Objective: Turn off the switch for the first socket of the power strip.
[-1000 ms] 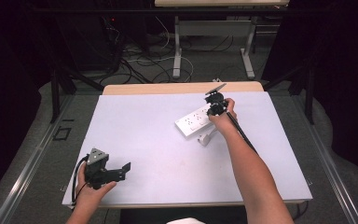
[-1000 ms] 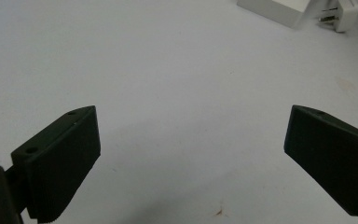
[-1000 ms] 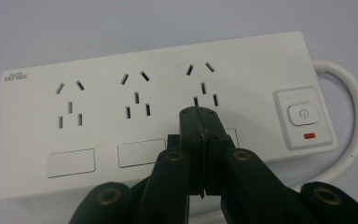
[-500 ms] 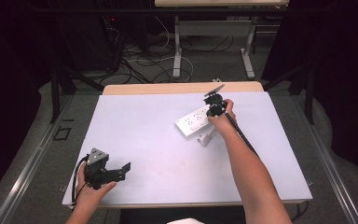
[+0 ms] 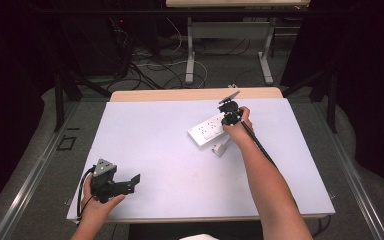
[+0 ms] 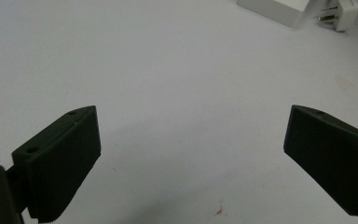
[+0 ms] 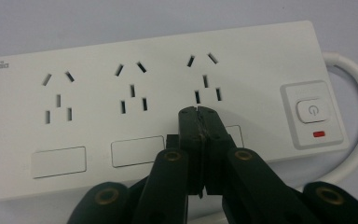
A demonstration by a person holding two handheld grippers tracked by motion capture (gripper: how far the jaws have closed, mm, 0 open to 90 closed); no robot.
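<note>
Right gripper (image 7: 199, 111), jaws pressed together, tips over the glossy white plastic power strip (image 7: 158, 74) lying right of centre on the matte white table (image 5: 155, 140). Left gripper (image 6: 191, 158) near-left, ribbed black jaws wide apart, holding nothing.

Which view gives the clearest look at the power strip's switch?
The right gripper view: the switch sits large at the power strip's cable end, red mark below its button. The high view shows the strip too small to pick out the switch; the left gripper view catches just a corner.
</note>
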